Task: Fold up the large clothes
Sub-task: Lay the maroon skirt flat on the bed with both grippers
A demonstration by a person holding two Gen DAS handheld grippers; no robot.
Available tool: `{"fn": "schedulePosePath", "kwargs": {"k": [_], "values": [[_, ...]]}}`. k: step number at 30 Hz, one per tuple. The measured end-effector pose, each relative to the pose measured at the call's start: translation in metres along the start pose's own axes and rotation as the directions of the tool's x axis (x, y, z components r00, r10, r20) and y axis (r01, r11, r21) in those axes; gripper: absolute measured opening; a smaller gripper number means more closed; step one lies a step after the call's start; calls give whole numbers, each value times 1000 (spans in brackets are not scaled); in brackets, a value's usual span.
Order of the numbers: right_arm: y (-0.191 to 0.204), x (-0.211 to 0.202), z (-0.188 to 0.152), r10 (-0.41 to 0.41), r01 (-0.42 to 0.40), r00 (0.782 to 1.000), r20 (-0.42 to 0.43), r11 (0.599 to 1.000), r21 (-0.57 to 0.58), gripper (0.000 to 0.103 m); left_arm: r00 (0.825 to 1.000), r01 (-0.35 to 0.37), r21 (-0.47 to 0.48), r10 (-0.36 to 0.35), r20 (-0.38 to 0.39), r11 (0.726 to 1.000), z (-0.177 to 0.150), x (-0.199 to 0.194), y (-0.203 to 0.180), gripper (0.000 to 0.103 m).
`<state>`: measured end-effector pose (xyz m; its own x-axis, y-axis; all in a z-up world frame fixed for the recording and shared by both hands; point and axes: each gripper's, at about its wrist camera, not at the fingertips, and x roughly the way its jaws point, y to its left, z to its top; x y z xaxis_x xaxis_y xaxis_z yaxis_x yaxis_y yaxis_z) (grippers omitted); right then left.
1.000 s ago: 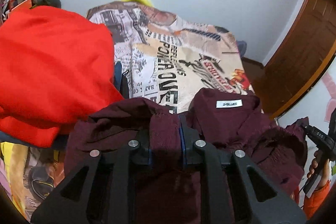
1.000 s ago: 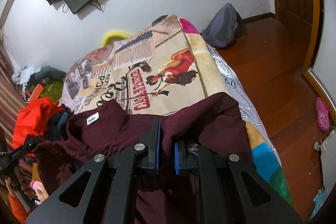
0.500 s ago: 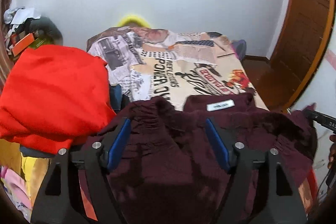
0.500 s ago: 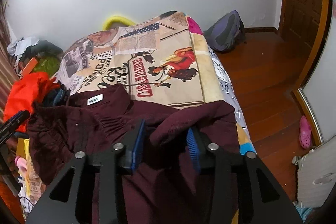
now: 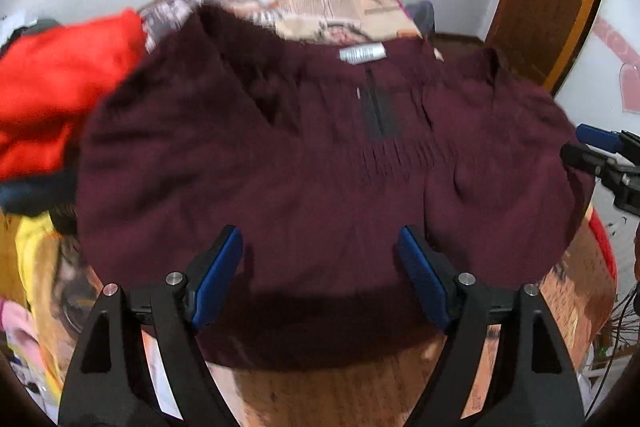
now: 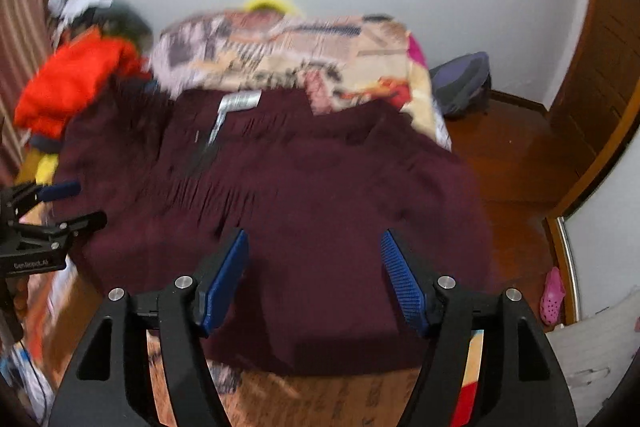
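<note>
At the left of the frame an orange-red pile [image 5: 60, 99] crowds the bed [image 5: 320, 3], and just right of it the maroon garment [image 5: 320, 163] lies spread flat, collar label toward the top, hem nearest both tools. Its long axis runs left to right. The left hand-held gripper [image 5: 320, 275] and right hand-held gripper [image 6: 316, 275] hover wide open, holding nothing, over the hem.

Both wrist cameras look forward and down along their own claws, from close above the near end of the bed [image 5: 340, 3]. The left view faces in from the left, the right view from the right. Both share the maroon garment [image 5: 320, 163], the red pile [image 6: 76, 83] and the far wall.
</note>
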<state>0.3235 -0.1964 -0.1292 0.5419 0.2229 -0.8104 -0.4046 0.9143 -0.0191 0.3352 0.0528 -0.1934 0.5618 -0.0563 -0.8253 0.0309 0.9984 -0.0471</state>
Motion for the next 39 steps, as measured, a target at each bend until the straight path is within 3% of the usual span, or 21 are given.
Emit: {"fn": "schedulePosePath", "kwargs": {"k": [4,11,15,18,23,28,32,39], "values": [[13,9,-15,-13,12,999,-39,1000,-23,65,1000,-12,-40,11,-19,999,-20,3,6,80],[30,-1,-17,-36,35,999,-10,997,-71,65,999,-24,-141,27,24,990,-38,-27,33,80],[39,-16,-9,-19,22,999,49,997,-68,65,994,-60,-226,80,81,972,-44,-51,64,80],[46,-22,0,4,1,996,88,998,-58,65,991,-49,-327,86,100,944,-51,-66,99,80],[60,-17,7,25,-21,994,110,999,-38,65,992,-33,-517,93,90,855,-68,-59,149,80],[71,5,4,39,-37,997,60,999,-30,65,995,97,-634,-60,80,767,-85,-26,172,80],[73,22,-3,31,-31,999,8,999,-39,65,984,175,-670,-152,94,722,-88,-1,173,80],[66,29,-7,52,-52,999,5,998,-29,68,945,300,-749,-289,151,591,-76,51,178,80]]}}
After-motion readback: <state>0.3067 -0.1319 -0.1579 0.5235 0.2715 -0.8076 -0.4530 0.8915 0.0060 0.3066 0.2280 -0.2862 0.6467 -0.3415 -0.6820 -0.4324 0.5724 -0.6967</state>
